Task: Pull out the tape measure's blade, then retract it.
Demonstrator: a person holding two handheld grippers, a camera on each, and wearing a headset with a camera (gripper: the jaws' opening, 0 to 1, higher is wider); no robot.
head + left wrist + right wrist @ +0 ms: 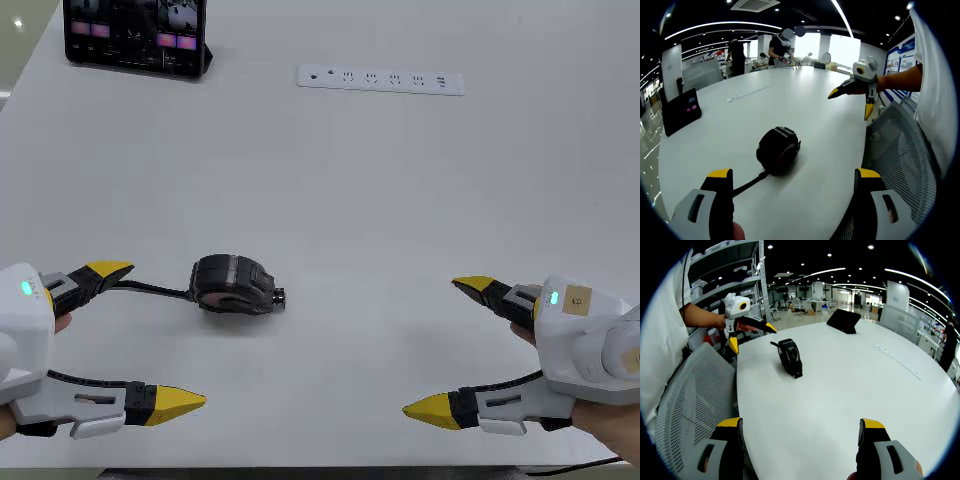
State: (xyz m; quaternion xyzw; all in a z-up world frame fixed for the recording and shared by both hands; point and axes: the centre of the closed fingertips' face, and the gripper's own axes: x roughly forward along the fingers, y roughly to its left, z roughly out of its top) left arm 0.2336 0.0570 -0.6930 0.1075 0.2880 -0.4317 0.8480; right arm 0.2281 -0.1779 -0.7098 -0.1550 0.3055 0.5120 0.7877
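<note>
The tape measure (232, 285) is lying on the table (330, 180), with its strap (150, 290) trailing toward nine o'clock. From it, the power strip (380, 79) is lying far back at one o'clock and the tablet (135, 35) is standing at eleven. The left gripper (167, 332) is hovering near at eight o'clock, the right gripper (430, 346) well apart at four.

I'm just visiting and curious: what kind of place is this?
Likely an open-plan office or lab: a large white table with a power strip, a mesh office chair, and long ceiling lights.
</note>
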